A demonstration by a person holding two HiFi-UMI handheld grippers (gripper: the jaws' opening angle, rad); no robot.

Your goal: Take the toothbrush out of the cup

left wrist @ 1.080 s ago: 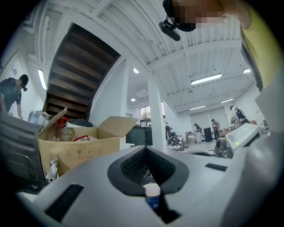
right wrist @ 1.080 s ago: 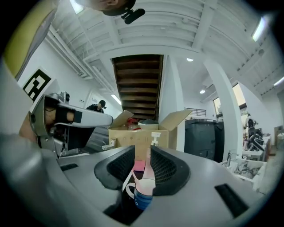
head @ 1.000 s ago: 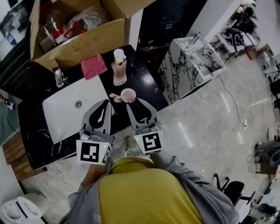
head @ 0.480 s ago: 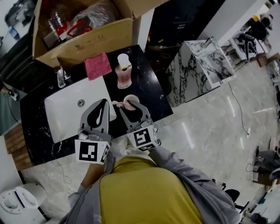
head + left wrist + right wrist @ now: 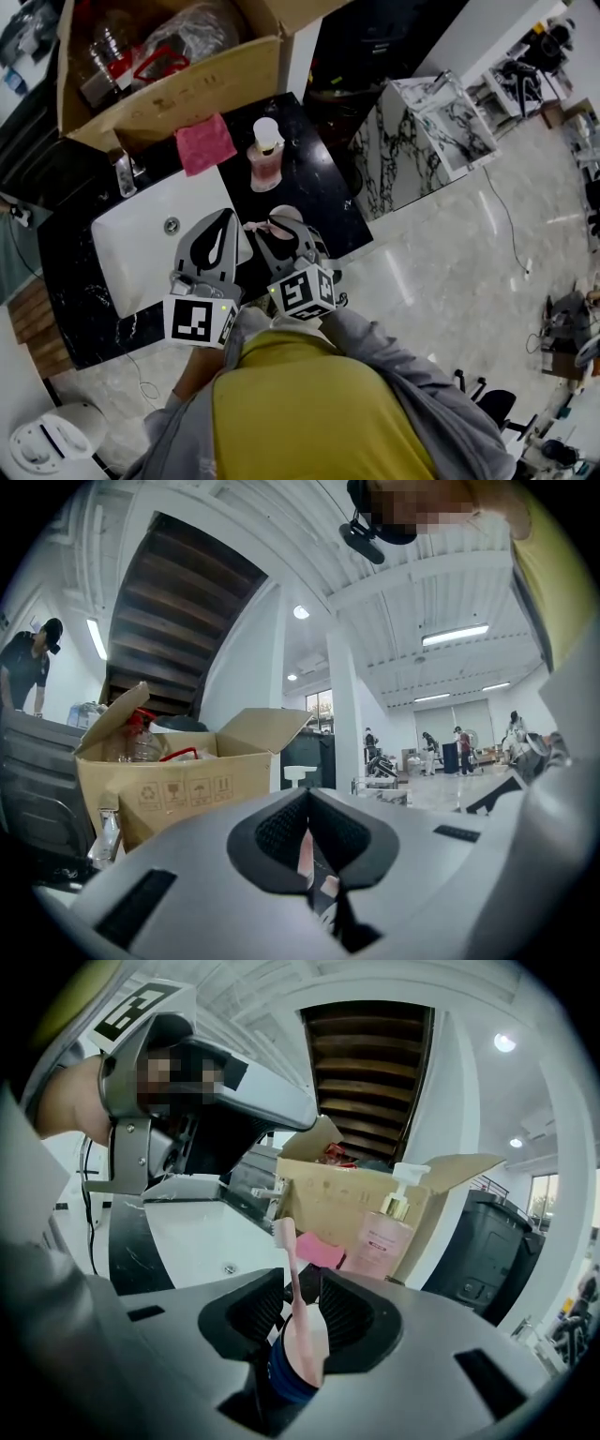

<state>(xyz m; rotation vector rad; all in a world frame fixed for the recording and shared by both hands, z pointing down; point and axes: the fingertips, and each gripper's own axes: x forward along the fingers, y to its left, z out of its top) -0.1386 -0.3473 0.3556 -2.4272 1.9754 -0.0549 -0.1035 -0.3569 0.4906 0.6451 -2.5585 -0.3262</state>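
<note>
A pink toothbrush (image 5: 292, 1274) stands upright in a pale cup with a dark blue band (image 5: 292, 1372) on the black counter (image 5: 319, 197). My right gripper (image 5: 300, 1288) reaches over the cup from the near side. The brush handle stands between its jaws, which are closing, with a gap on each side. From the head view the right gripper (image 5: 281, 234) covers most of the cup (image 5: 284, 216); only the brush head (image 5: 250, 227) pokes out to its left. My left gripper (image 5: 221, 219) hovers over the sink's near right corner, shut and holding nothing.
A white sink (image 5: 141, 248) with a faucet (image 5: 124, 172) lies left of the cup. Behind it stand a pink soap pump bottle (image 5: 265, 150), a pink cloth (image 5: 204, 143) and an open cardboard box (image 5: 178, 84). The counter's right edge drops to the marble floor.
My right gripper has dropped and tilted down over the cup, so the brush now stands between its jaws and the cup is mostly hidden. The left gripper has crept forward a little.
</note>
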